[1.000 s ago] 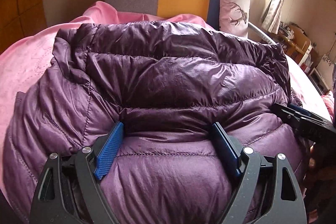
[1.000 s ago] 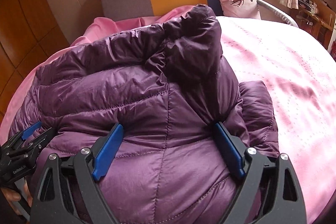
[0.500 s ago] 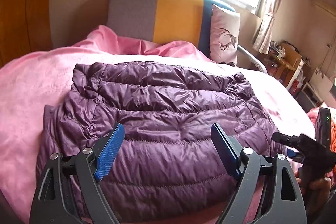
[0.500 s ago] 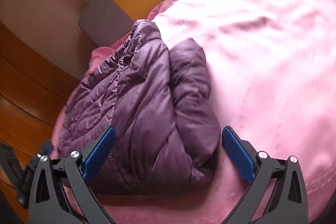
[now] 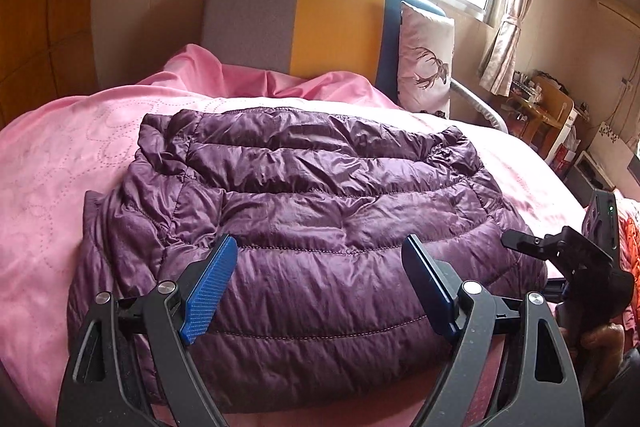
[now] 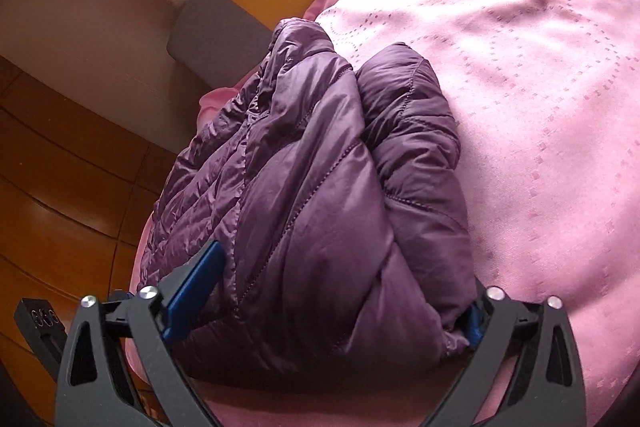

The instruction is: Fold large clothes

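A purple quilted down jacket (image 5: 304,211) lies folded into a compact bundle on the pink bedspread (image 5: 60,163). My left gripper (image 5: 320,287) is open and hovers above the jacket's near edge, holding nothing. In the right wrist view the jacket (image 6: 320,207) shows from its right end, thick and layered. My right gripper (image 6: 324,307) is open, its jaws wide on either side of the bundle's near corner; the right pad is mostly hidden behind the fabric. The right gripper also shows in the left wrist view (image 5: 576,267) at the jacket's right end.
A grey, yellow and blue headboard (image 5: 296,27) stands behind the bed, with a deer-print pillow (image 5: 426,63) at its right. Wooden panelling (image 6: 60,167) runs along the left. A cluttered desk (image 5: 548,107) is at the far right under the window.
Both grippers have pulled back and risen from the jacket, which now lies lower and flatter. The right gripper has tilted and swung to the jacket's right end, then moved in close.
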